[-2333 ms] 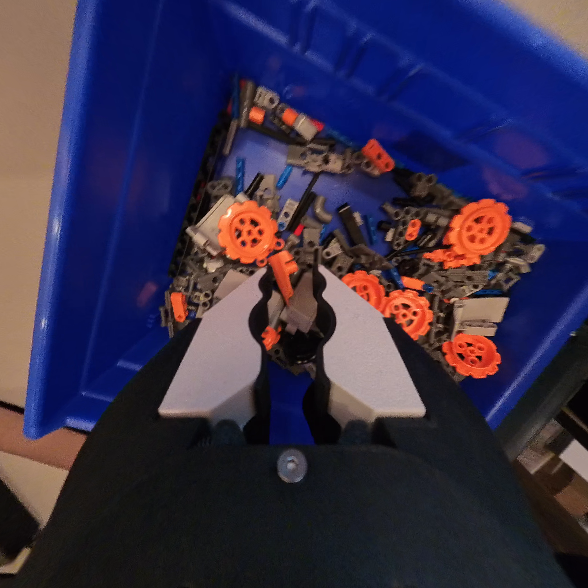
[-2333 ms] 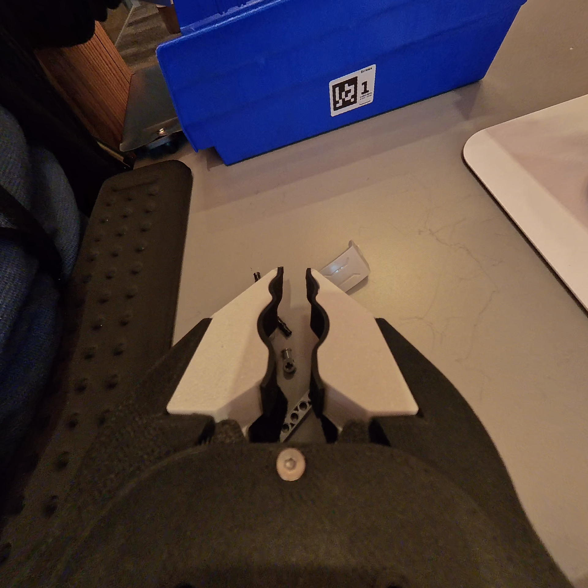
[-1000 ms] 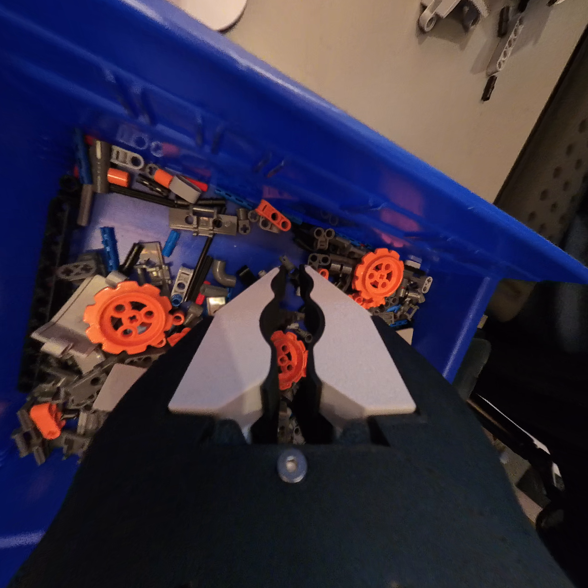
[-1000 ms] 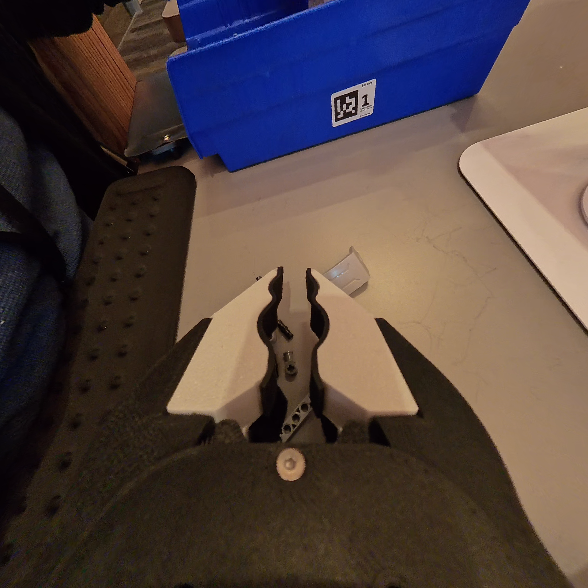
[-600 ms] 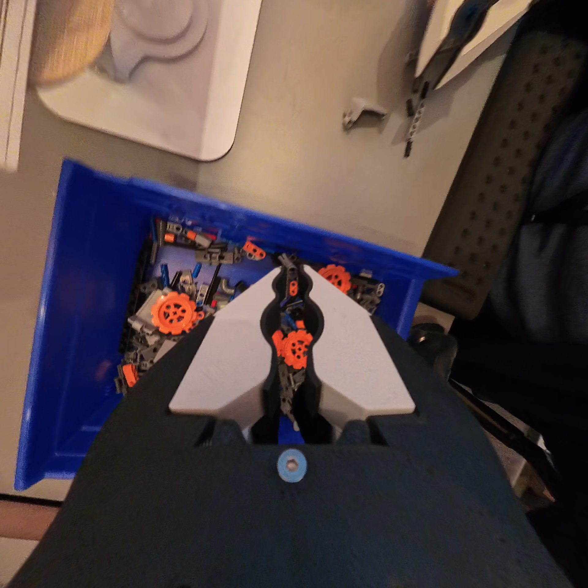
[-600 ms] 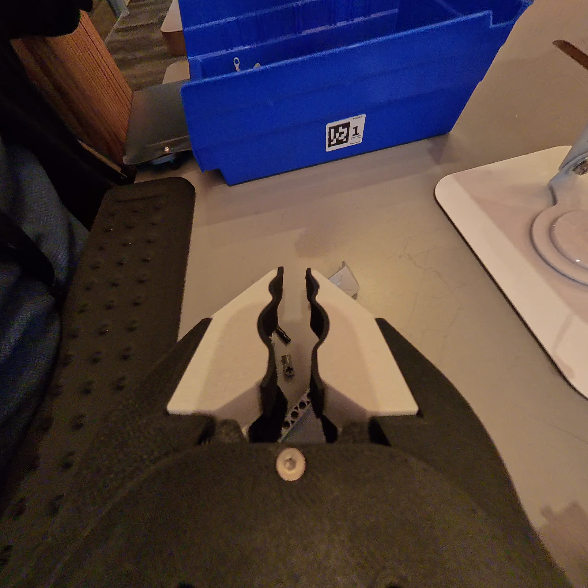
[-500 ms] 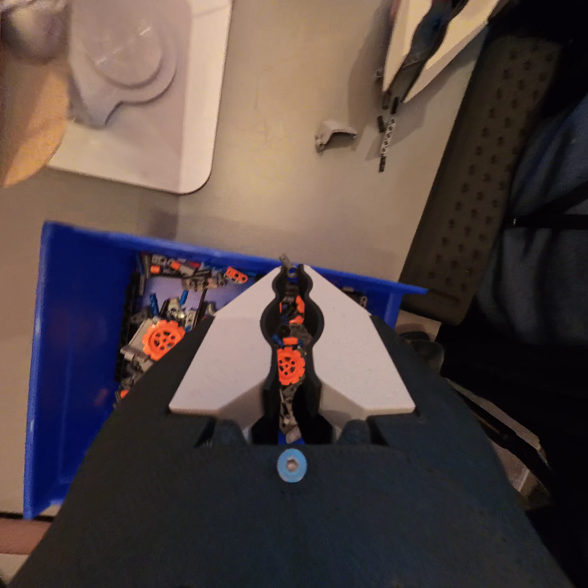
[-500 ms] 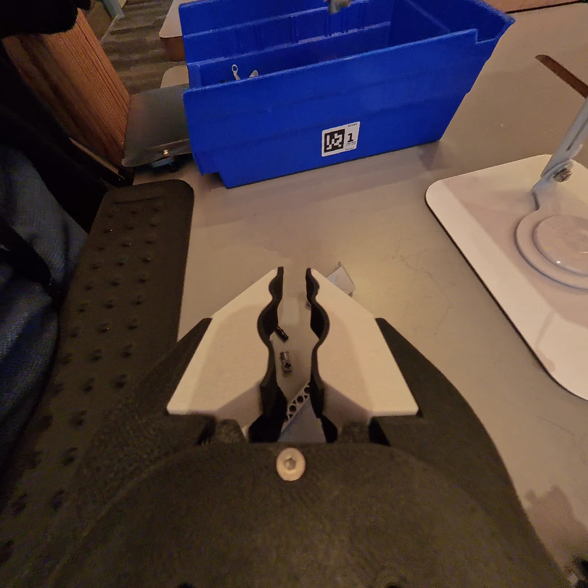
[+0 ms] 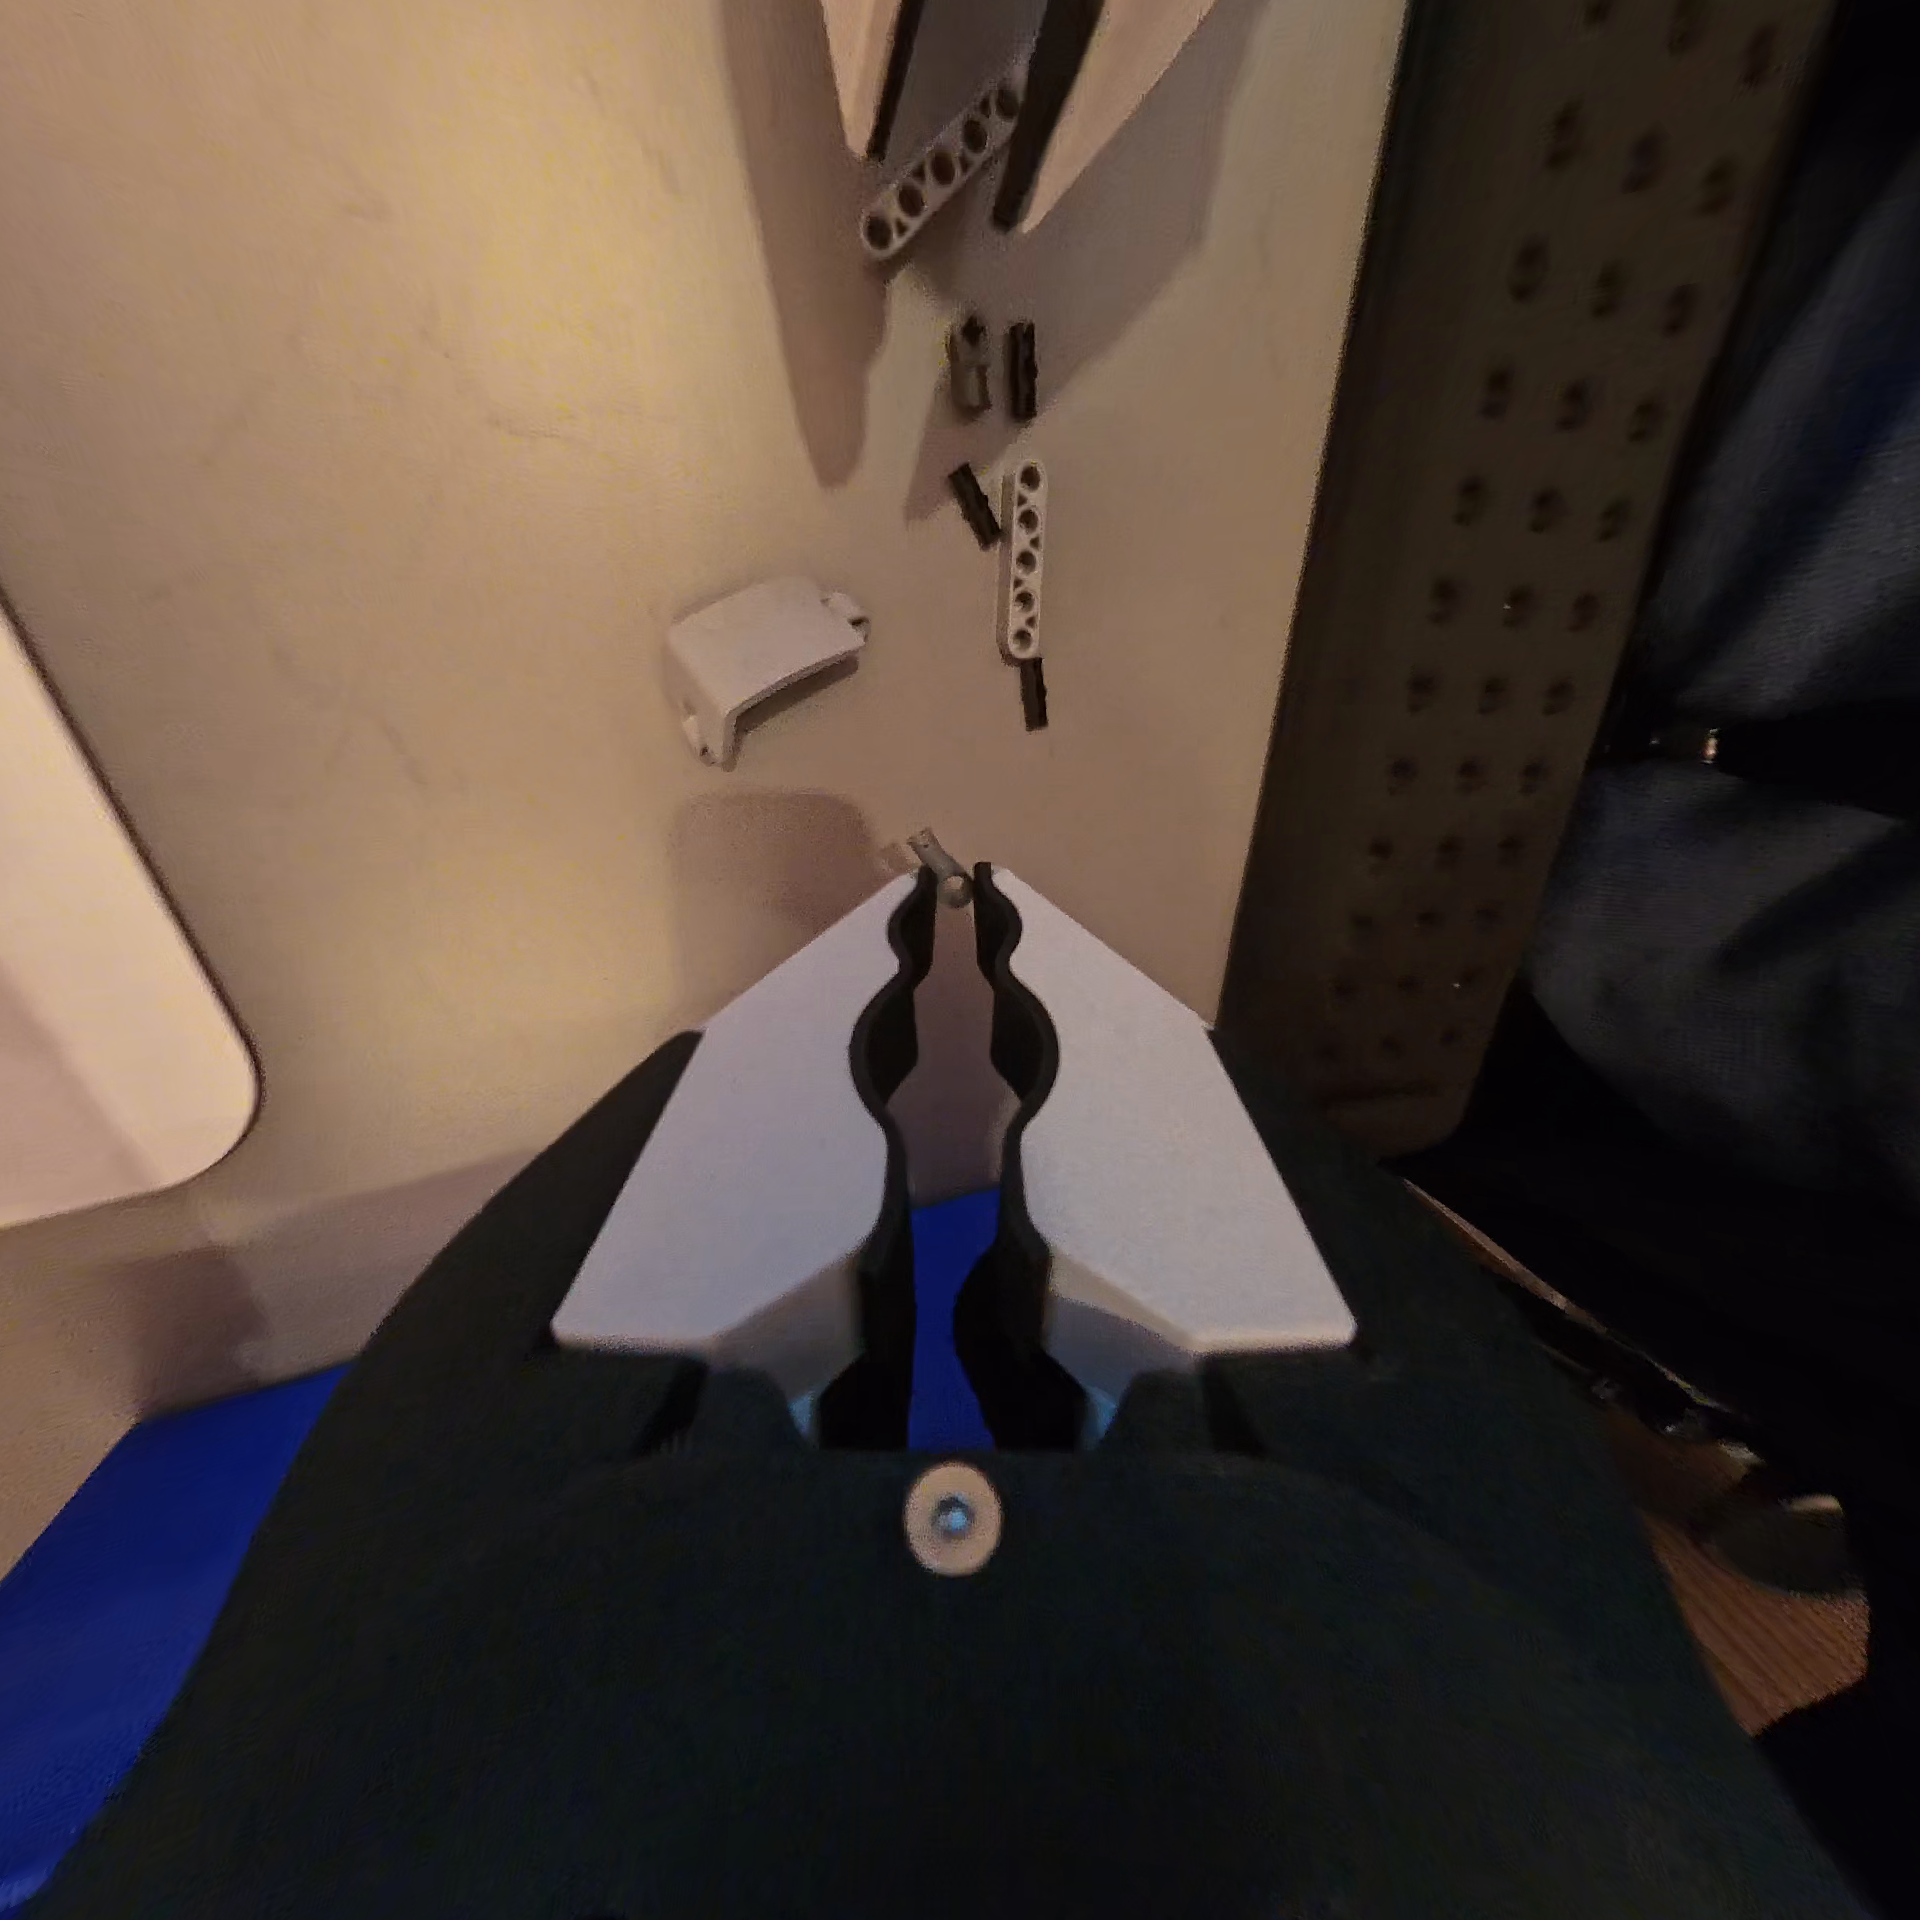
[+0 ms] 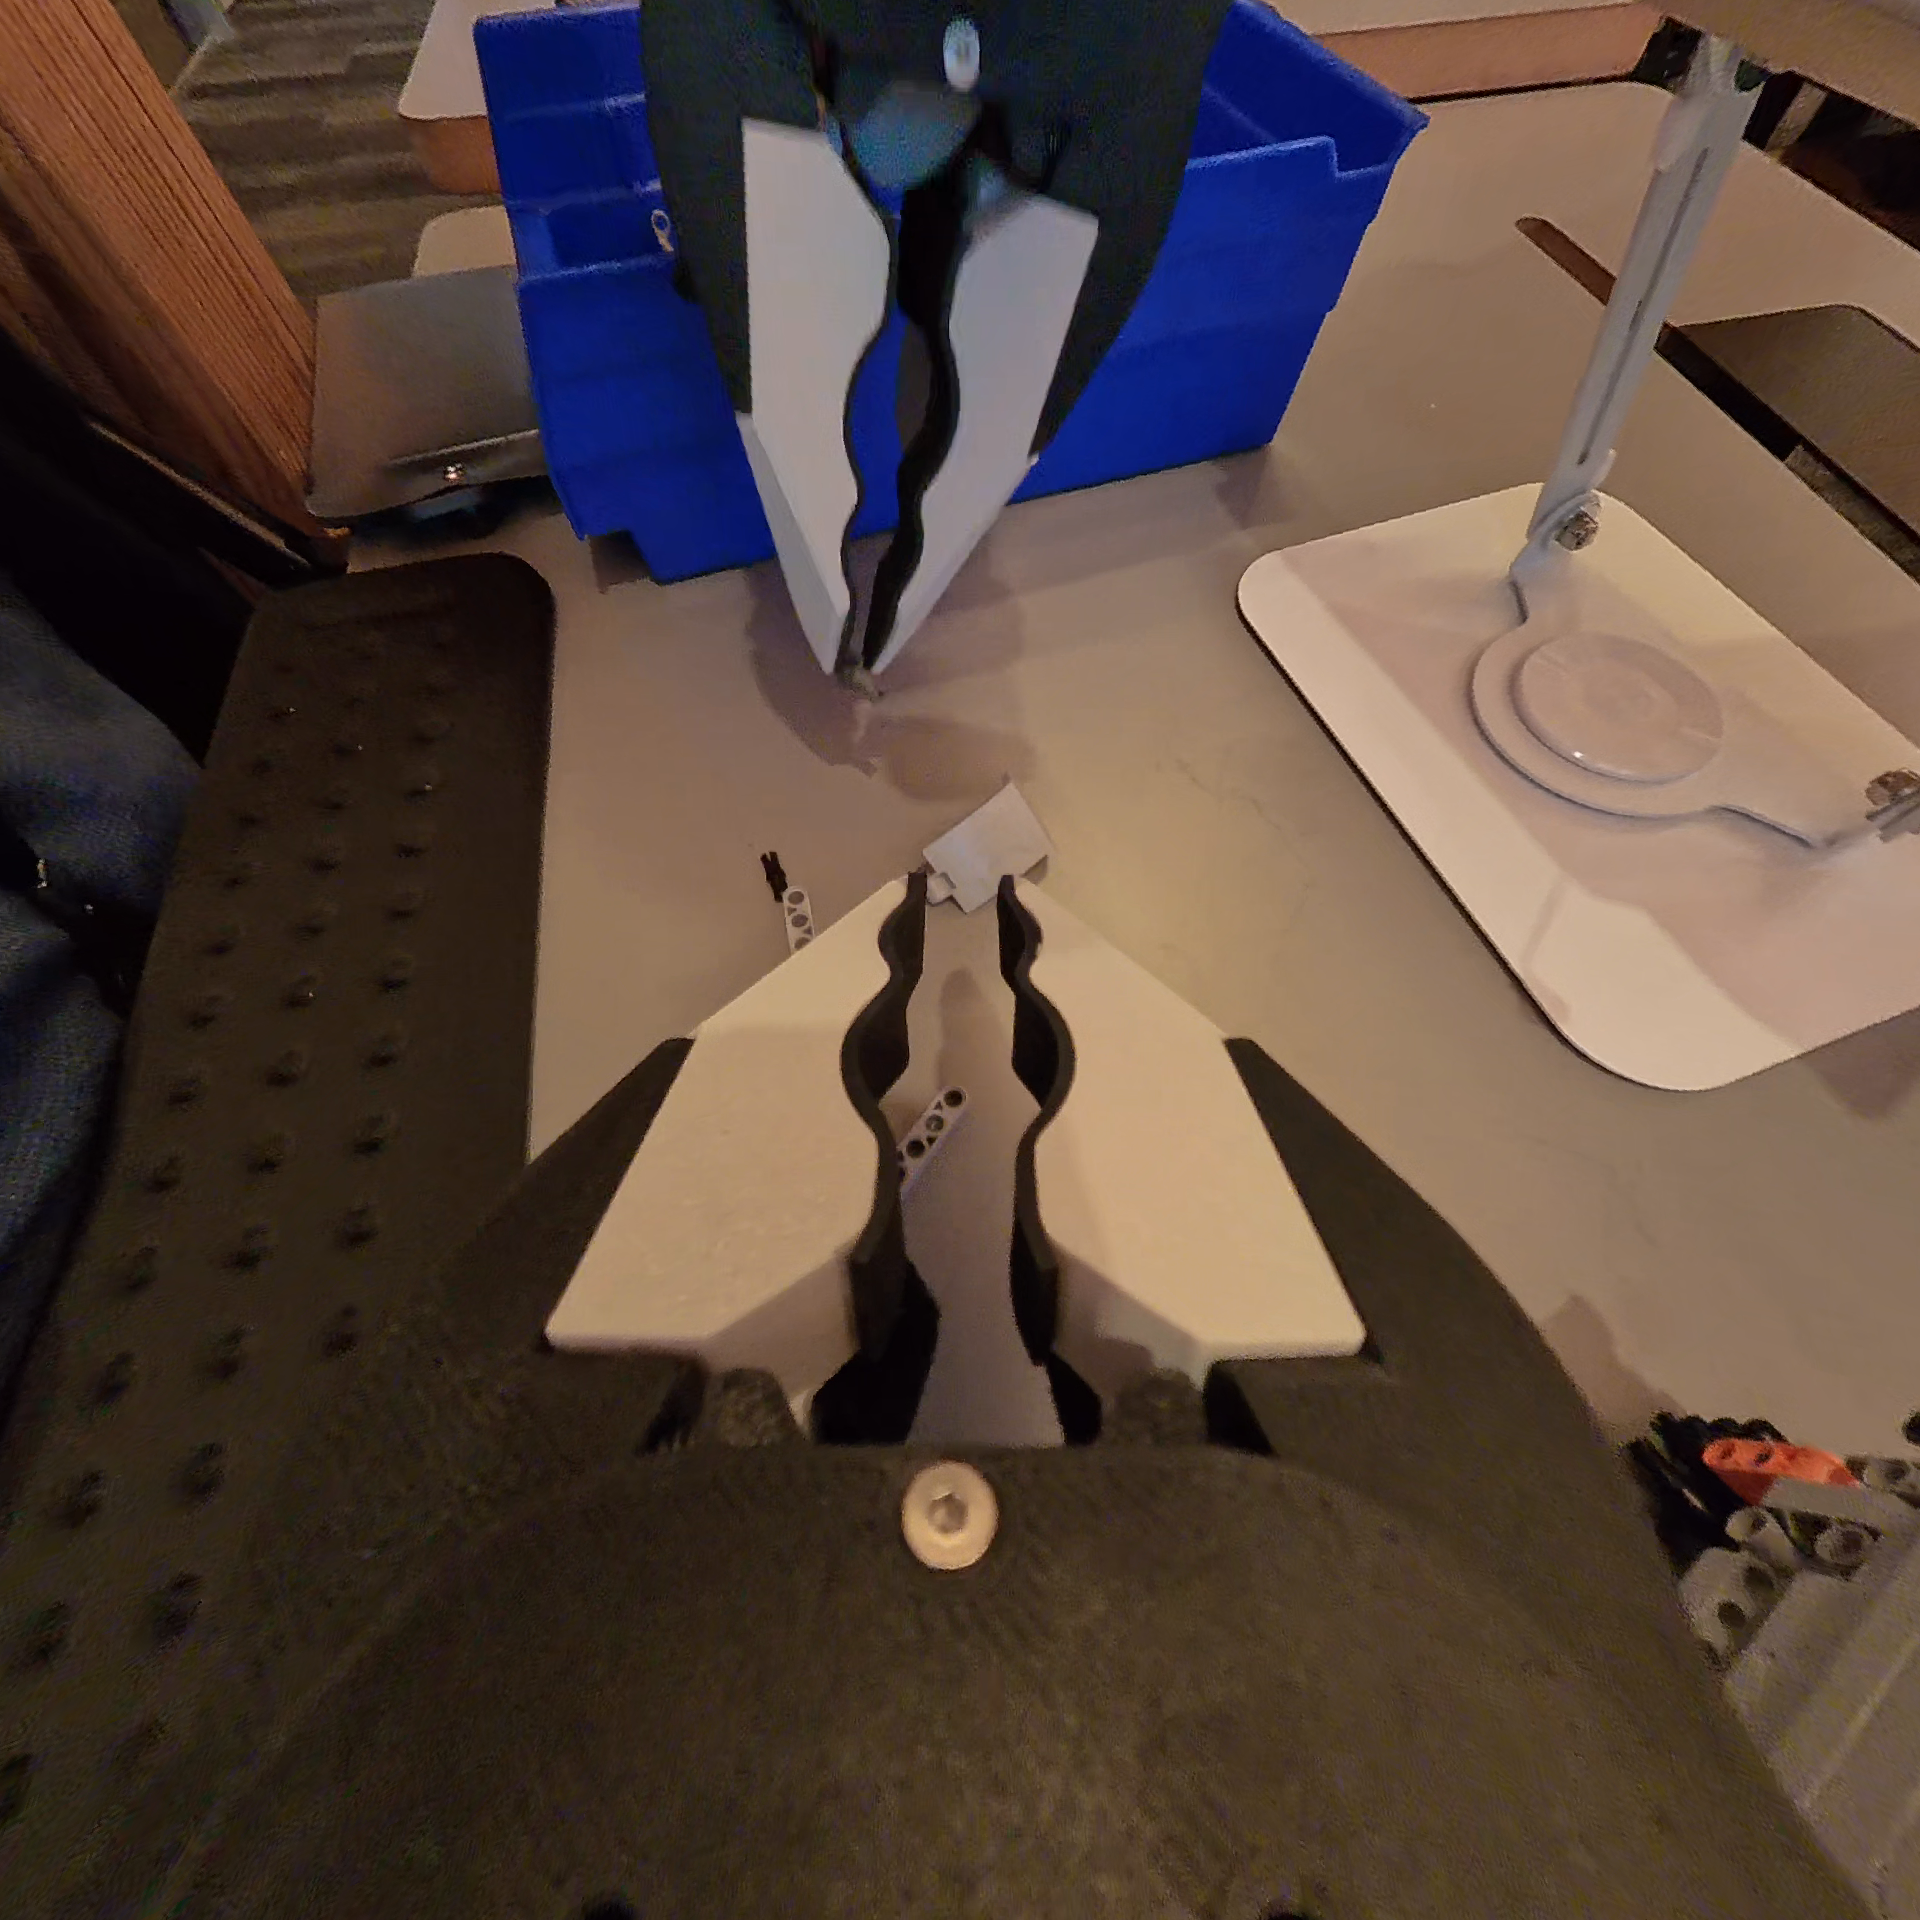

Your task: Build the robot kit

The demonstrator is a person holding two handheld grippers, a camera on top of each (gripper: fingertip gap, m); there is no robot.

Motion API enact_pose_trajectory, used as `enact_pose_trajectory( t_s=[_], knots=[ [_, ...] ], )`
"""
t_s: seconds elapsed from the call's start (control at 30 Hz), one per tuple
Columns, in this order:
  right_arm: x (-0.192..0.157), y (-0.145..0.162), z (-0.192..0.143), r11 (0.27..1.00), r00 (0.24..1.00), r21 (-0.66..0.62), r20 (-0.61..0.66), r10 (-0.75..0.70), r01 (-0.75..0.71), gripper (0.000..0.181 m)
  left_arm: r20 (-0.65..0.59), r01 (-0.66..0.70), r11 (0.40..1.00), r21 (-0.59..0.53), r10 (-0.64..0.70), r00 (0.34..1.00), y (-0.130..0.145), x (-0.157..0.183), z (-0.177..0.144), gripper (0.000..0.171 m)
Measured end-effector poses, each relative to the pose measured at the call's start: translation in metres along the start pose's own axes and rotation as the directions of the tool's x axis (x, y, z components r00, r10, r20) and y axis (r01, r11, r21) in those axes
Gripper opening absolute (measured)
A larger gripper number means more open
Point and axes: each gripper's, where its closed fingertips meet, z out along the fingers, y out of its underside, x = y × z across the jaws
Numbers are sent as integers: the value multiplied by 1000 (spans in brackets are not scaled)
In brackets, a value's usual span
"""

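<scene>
Your left gripper (image 9: 954,881) hangs tip-down over the grey bench (image 9: 436,436), its jaws pinched on a small grey connector piece (image 9: 940,864) that pokes out past the tips; in the right wrist view the same gripper (image 10: 858,665) has that piece (image 10: 862,683) just above or touching the bench, and the pictures do not settle which. Behind it stands the blue bin (image 10: 1226,343), whose rim also shows under your left gripper (image 9: 135,1538). Your right gripper (image 10: 958,894) hovers nearer to you with its jaws parted and nothing between them. Seen through that gap, a grey perforated beam (image 10: 930,1127) lies on the bench below. Just past the right tips sits a light grey curved panel piece (image 10: 982,844), which the left wrist view shows lying between the two grippers (image 9: 764,655). Beside it lie a white perforated beam (image 9: 1025,561) and several short black pins (image 9: 974,504), close to the black dimpled mat (image 9: 1496,582) along the bench edge. To your right rests a white stand base (image 10: 1558,831) with a round disc and an upright metal post (image 10: 1652,270). At the lower right corner a cluster of grey, black and orange pieces (image 10: 1787,1527) lies on the bench.
</scene>
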Motion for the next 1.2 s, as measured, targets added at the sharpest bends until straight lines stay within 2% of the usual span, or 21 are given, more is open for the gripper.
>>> enact_pose_trajectory(
  t_s=[0.3, 0.5, 0.63, 0.77, 0.9, 0.97, 1.07, 1.2],
  knots=[
    [3, 4, -11, 1000, 1000, 6, -16, 9, -9, 11, -103, 0, 990, -144, -15, 995, 5, 4, 50, 5],
    [2, 3, -12, 1000, 1000, 15, -11, 8, -8, 11, -135, 0, 994, -108, -14, 991, -3, 7, 50, 10],
    [2, 2, -13, 1000, 1000, 23, -8, 13, -13, 11, -134, 40, 999, -28, -44, 990, -7, 2, 35, 19],
    [3, 3, -11, 1000, 1000, 19, -6, 18, -18, 11, -130, 64, 997, 44, -57, 990, -4, -5, 19, 19],
    [7, 3, -13, 999, 999, 32, -12, 33, -33, 11, -90, 64, 990, 126, -53, 995, -2, -11, -5, 2],
    [9, 1, -15, 998, 999, 49, -22, 41, -40, 11, -48, 51, 983, 176, -43, 998, 0, -12, -23, 0],
    [16, 0, -18, 995, 997, 69, -39, 73, -70, 10, 28, 46, 972, 231, -53, 998, 11, -17, -50, 1],
    [23, 1, -21, 992, 993, 86, -54, 101, -96, 10, 87, 77, 956, 282, -106, 991, 39, -21, -79, 3]
  ],
)
